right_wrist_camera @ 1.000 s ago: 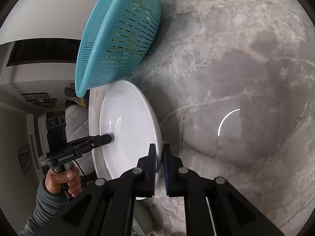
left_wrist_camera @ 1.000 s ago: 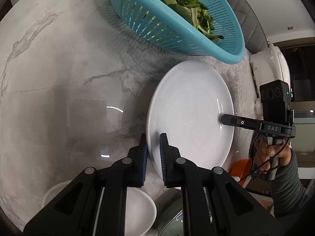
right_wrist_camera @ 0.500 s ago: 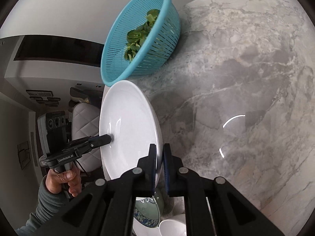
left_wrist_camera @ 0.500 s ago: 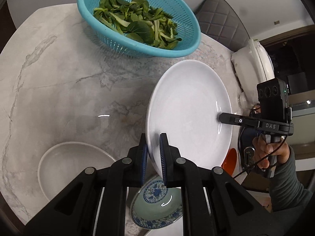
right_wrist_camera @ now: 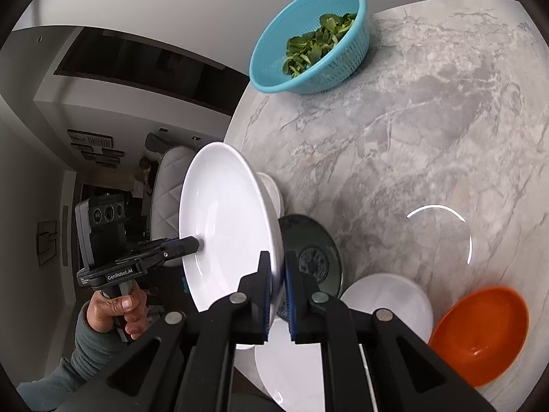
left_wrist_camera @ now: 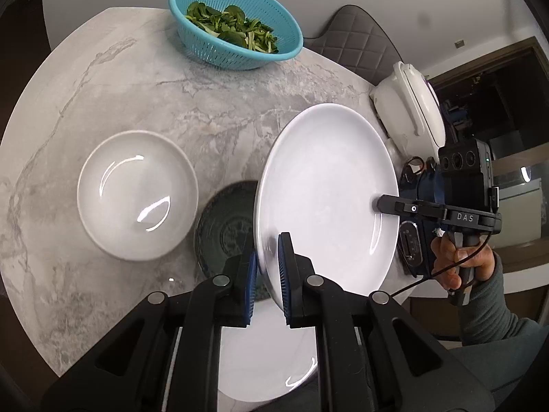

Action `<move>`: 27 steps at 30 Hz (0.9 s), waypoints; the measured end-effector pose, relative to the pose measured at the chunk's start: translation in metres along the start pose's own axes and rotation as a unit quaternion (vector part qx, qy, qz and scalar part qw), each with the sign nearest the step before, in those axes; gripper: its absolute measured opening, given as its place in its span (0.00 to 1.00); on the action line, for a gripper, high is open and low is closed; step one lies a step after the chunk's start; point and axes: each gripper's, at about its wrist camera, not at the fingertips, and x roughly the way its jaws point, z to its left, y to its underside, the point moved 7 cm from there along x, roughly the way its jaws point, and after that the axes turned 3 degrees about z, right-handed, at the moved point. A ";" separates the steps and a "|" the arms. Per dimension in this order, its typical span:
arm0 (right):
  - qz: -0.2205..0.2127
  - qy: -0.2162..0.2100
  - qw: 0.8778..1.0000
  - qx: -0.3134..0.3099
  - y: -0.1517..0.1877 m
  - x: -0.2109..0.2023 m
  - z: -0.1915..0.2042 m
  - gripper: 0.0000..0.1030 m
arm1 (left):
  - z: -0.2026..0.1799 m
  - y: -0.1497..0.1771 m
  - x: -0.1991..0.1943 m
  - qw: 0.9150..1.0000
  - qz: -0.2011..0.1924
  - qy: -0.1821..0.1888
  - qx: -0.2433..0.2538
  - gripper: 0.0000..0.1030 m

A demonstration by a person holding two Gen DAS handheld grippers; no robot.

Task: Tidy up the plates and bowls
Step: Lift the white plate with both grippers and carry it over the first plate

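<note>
Your right gripper [right_wrist_camera: 277, 295] pinches the white plate's [right_wrist_camera: 226, 226] rim. Your left gripper [right_wrist_camera: 197, 242] clamps its opposite edge, above the marble table [right_wrist_camera: 429, 130].

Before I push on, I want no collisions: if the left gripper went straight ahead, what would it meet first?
The left gripper is shut on the white plate, so it carries that along. Past the plate, the right gripper on the opposite rim probably comes first; depth is unclear.

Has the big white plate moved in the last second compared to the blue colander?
Yes. The white plate, gripped by both tools, has risen and pulled back from the blue colander, which now sits far off on the marble table.
</note>
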 end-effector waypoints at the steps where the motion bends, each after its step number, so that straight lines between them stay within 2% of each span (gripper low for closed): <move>1: 0.002 -0.001 1.000 -0.001 0.009 0.001 0.002 0.09 | 0.000 0.013 -0.006 1.000 -0.002 0.000 -0.002 0.10; 9: 0.020 0.000 1.000 -0.001 0.076 0.006 0.016 0.09 | -0.001 0.098 -0.027 1.000 -0.008 0.008 -0.015 0.10; 14: 0.038 0.009 0.999 0.000 0.119 0.010 0.019 0.09 | 0.003 0.153 -0.024 0.999 -0.007 0.017 -0.030 0.10; 18: 0.053 0.011 0.998 0.015 0.155 0.019 0.010 0.09 | 0.011 0.194 -0.003 0.999 0.007 0.023 -0.048 0.10; 22: 0.067 0.032 0.997 0.030 0.187 0.035 -0.011 0.09 | 0.019 0.234 0.024 0.997 0.023 0.024 -0.063 0.10; 27: 0.073 0.052 0.994 0.054 0.217 0.053 -0.039 0.09 | 0.027 0.262 0.052 0.997 0.027 0.006 -0.071 0.10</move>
